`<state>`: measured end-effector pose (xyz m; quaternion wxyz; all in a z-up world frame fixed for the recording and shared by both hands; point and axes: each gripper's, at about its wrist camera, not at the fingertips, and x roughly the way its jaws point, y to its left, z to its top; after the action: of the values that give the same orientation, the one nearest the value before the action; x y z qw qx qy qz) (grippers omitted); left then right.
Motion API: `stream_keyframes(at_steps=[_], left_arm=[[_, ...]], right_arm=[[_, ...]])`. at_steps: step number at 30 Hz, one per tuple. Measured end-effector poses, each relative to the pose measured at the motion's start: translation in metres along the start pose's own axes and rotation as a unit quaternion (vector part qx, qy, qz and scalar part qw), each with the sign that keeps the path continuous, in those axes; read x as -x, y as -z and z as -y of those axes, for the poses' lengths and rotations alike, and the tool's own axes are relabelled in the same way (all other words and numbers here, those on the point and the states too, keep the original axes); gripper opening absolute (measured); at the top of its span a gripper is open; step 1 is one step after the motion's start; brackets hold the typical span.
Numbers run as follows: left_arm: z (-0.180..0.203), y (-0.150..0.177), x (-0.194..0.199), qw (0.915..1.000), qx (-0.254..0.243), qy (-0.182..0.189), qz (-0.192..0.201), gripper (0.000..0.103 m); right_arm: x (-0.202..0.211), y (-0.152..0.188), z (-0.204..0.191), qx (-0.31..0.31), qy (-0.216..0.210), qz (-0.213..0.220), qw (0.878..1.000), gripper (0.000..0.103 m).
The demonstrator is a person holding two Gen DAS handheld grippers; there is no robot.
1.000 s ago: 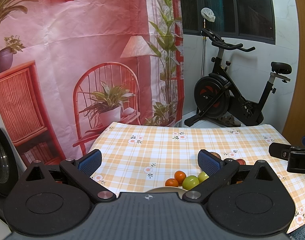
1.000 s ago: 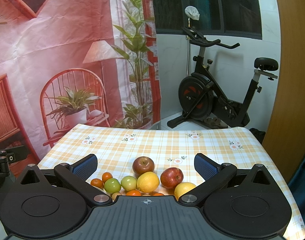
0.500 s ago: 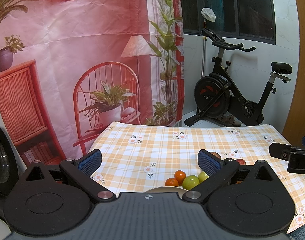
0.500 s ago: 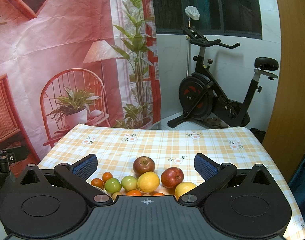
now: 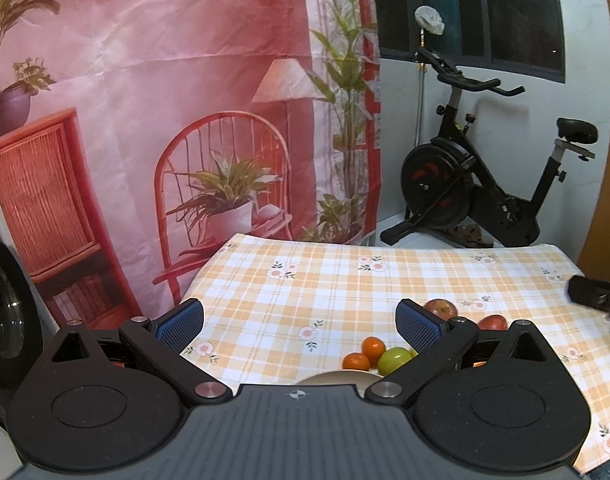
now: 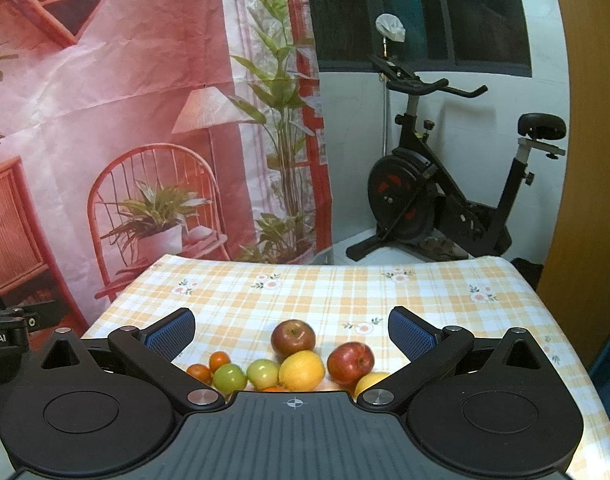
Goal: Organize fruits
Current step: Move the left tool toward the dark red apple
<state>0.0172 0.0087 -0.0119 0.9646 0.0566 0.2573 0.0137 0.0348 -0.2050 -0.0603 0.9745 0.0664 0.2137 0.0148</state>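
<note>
Fruits lie in a cluster on the checked tablecloth point(image 6: 345, 292). The right wrist view shows two red apples point(image 6: 293, 336) point(image 6: 350, 361), a yellow citrus point(image 6: 302, 370), two green apples point(image 6: 230, 378) point(image 6: 263, 373), small oranges point(image 6: 219, 360) and a second yellow fruit point(image 6: 375, 382). My right gripper point(image 6: 291, 332) is open and empty just in front of them. My left gripper point(image 5: 299, 324) is open and empty too, with small oranges point(image 5: 373, 350) and a green apple point(image 5: 393, 361) near its right finger. A pale plate rim point(image 5: 337, 378) shows just below them.
A black exercise bike point(image 6: 445, 200) stands beyond the table's far edge. A pink printed backdrop point(image 5: 185, 120) hangs at the back left. The far half of the tablecloth point(image 5: 345, 272) carries nothing. The other gripper shows at each view's edge point(image 5: 597, 296) point(image 6: 5, 336).
Both views have shifted slightly, so the fruits sit a little further right in the frame. The right gripper, blurred in the left wrist view, has drifted a bit to the right.
</note>
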Motion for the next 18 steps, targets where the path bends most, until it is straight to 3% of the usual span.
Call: stream_keyframes(at_steps=[8, 13, 18], left_arm=[[-0.008, -0.001, -0.026, 0.9995, 0.020, 0.021, -0.015, 0.103], [-0.009, 0.001, -0.046, 0.9983, 0.040, 0.032, -0.029, 0.100], [0.001, 0.004, -0.069, 0.9980, 0.019, 0.032, -0.051, 0.095]], right_arm=[[-0.020, -0.004, 0.042, -0.001, 0.004, 0.045, 0.999, 0.103], [-0.041, -0.002, 0.069, 0.002, 0.009, 0.046, 0.999, 0.103], [-0.062, 0.001, 0.094, -0.004, -0.009, 0.030, 1.000, 0.103]])
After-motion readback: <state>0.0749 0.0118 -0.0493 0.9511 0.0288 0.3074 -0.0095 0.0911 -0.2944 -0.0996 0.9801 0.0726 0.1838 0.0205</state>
